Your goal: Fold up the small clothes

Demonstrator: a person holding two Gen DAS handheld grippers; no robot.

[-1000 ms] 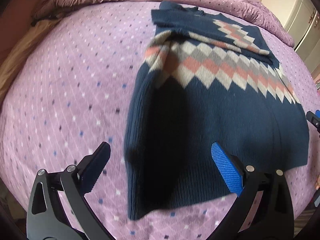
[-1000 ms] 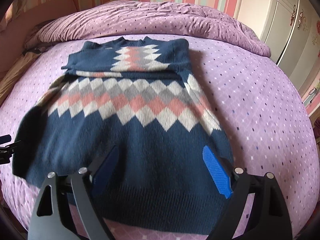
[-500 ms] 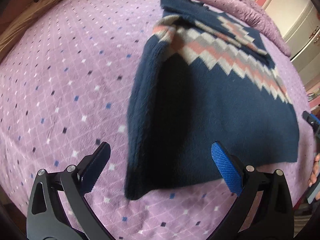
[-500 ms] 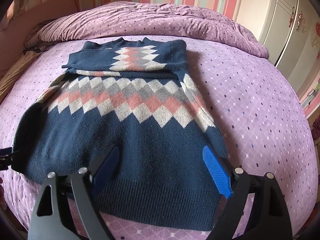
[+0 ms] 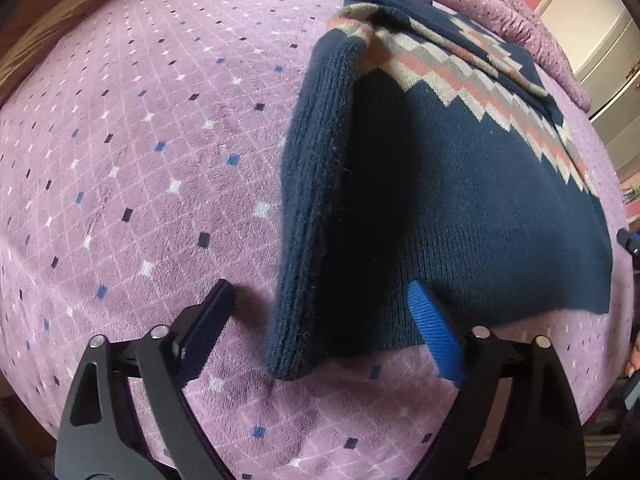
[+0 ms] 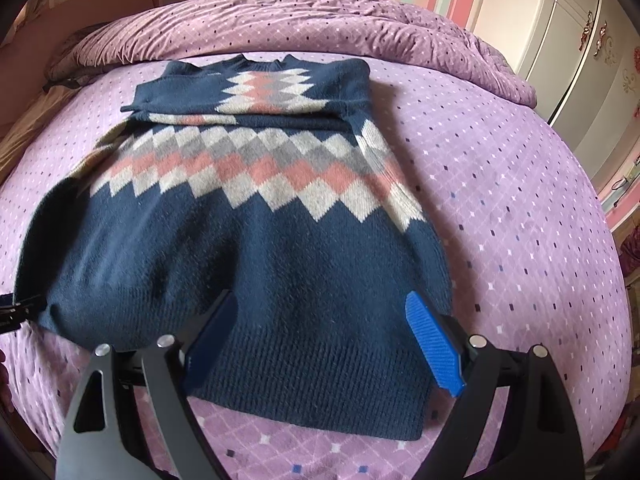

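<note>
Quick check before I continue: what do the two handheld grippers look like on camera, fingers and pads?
Both look alike: the left gripper and right gripper have black angular finger frames with triangular cut-outs and silver round bolt heads. Each finger carries a ribbed blue pad, brighter on the lit side. No cables or markings show.

No text, label, brand, number or sign can be read in either view. The navy knitted sweater with its pink, grey and cream diamond band carries a pattern only, and the purple bedspread with small coloured diamonds shows no lettering. The cream cabinet doors bear floral ornaments, not writing.
</note>
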